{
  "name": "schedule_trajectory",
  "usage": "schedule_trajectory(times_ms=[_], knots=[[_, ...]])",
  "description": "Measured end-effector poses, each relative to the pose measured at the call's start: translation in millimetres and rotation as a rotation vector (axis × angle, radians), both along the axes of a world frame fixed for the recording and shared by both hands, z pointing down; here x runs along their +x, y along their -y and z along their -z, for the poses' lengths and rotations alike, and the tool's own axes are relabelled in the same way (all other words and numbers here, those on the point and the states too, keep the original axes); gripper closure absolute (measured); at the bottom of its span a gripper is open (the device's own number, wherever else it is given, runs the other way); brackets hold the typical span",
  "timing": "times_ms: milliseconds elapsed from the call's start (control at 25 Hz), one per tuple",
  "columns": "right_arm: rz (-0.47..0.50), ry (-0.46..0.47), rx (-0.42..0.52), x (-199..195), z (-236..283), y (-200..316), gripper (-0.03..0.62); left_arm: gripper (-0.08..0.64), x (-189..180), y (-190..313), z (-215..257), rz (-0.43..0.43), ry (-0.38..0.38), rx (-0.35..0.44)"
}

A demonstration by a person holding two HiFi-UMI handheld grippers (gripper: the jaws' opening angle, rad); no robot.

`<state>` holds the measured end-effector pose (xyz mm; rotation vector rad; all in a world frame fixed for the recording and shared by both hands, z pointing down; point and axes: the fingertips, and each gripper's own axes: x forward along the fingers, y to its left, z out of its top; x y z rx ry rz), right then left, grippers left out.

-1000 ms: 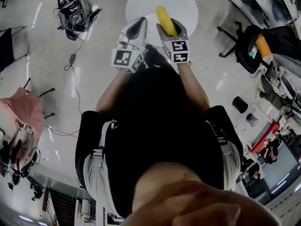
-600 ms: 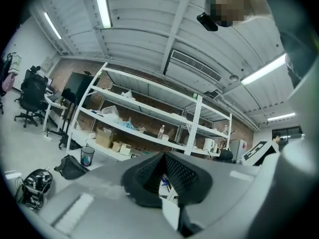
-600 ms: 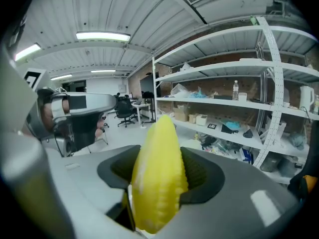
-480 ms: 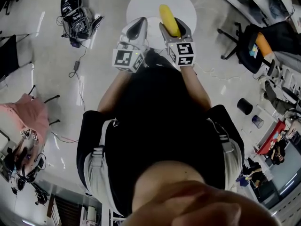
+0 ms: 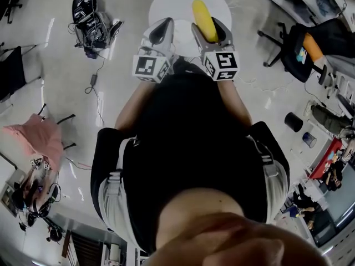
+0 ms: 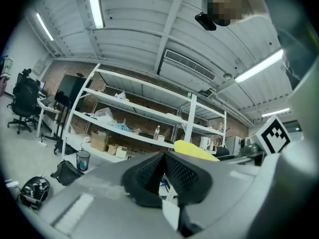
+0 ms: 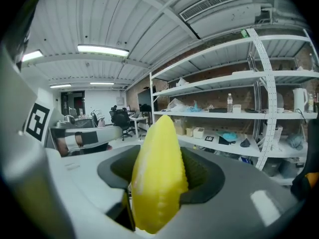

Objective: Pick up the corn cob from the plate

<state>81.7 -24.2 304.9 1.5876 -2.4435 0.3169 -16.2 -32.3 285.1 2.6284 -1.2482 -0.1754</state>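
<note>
The yellow corn cob [image 5: 203, 20] stands lengthwise between the jaws of my right gripper [image 5: 209, 24], which is shut on it and held in the air over the near edge of a white round top [image 5: 169, 4]. In the right gripper view the corn cob [image 7: 158, 173] fills the dark pads and pokes past the tips. My left gripper [image 5: 160, 33] hovers just left of it at about the same height. In the left gripper view its pads [image 6: 185, 174] meet at the tips with nothing between them, and the cob [image 6: 195, 150] shows behind.
A heap of black gear and cables [image 5: 91, 15] lies on the floor at the upper left. A dark office chair [image 5: 294, 54] stands at the right, a pink cloth [image 5: 33, 140] at the left. White shelving [image 7: 224, 108] with boxes and bottles runs ahead.
My right gripper has risen with the corn cob, which now shows further over the white round top. The left gripper has shifted only slightly.
</note>
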Motion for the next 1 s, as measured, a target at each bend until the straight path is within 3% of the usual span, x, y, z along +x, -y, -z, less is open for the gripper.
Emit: schedule_trajectory(times_ms=[200,1000], knots=[[-0.008,0.031,0.010,0.8,6.3,-4.1,0.328,0.558,2.8,-2.7,-3.0,-0.017,0.000,-0.002],[-0.008,0.005,0.037,1.5,14.7,-6.5,0.328,0.558,2.2,-2.3,-1.0,-0.020,-0.006,-0.013]])
